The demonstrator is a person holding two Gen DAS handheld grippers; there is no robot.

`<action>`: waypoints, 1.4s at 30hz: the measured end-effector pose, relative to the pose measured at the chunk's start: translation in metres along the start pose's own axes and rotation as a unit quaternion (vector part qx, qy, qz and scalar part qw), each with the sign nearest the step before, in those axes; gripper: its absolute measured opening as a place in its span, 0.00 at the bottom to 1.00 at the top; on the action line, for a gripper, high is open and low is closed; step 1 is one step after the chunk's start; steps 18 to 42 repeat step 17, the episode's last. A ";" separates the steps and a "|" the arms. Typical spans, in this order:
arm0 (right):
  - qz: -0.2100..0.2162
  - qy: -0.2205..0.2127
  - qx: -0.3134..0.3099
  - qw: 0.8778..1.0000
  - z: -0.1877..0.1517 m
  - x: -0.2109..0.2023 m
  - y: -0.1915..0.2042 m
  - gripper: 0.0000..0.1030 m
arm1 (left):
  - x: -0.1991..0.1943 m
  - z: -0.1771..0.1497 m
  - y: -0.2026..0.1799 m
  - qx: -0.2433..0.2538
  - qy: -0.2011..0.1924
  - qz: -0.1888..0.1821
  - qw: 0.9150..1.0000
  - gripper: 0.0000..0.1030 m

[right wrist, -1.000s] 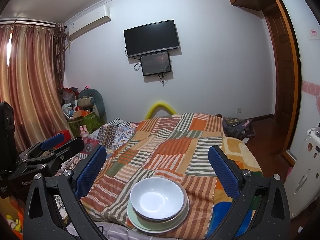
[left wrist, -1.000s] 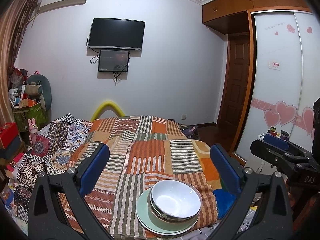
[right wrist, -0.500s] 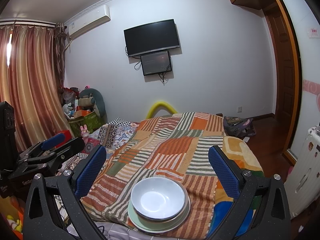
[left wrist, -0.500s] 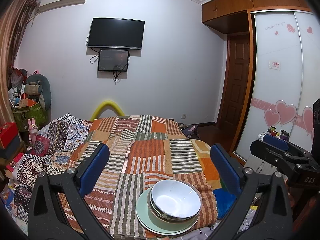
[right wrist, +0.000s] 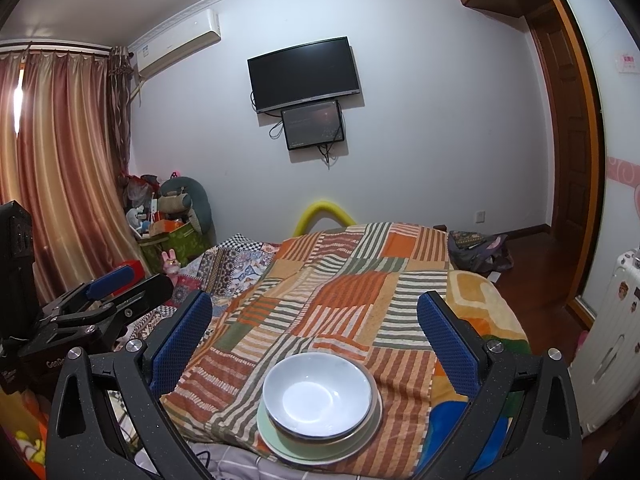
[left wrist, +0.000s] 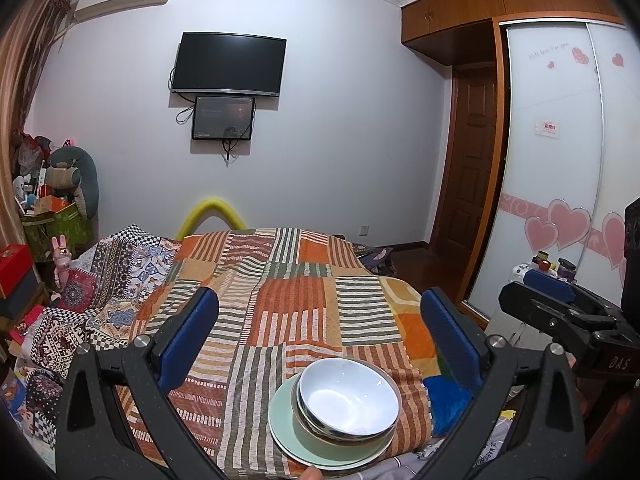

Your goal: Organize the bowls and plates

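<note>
A white bowl (left wrist: 349, 394) (right wrist: 318, 393) is nested in a second bowl, and both rest on a pale green plate (left wrist: 285, 428) (right wrist: 267, 430) at the near edge of the striped patchwork bedspread (left wrist: 288, 292) (right wrist: 344, 292). My left gripper (left wrist: 320, 336) hovers open above and behind the stack, its blue pads wide apart. My right gripper (right wrist: 314, 330) is likewise open over the stack with nothing between its fingers. Each gripper appears at the side of the other's view.
The bed fills the middle of the room. A patterned quilt (left wrist: 92, 280) and cluttered boxes (left wrist: 52, 216) lie at the left. A wardrobe with heart stickers (left wrist: 560, 200) and a wooden door (left wrist: 468, 160) stand on the right. A white suitcase (right wrist: 612, 344) is by the bed's right side.
Almost nothing has changed. Both grippers stay open over the stack, with only a slight drift of the views.
</note>
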State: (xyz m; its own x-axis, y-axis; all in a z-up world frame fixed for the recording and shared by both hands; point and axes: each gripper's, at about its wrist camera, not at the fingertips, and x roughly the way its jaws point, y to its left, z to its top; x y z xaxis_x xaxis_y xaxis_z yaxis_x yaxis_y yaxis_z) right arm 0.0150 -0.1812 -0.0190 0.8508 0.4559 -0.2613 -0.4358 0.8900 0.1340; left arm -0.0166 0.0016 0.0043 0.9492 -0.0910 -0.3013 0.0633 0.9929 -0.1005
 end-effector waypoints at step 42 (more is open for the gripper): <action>0.000 0.007 0.002 1.000 0.001 0.001 0.003 0.99 | 0.002 0.000 -0.002 0.002 0.002 -0.010 1.000 1.00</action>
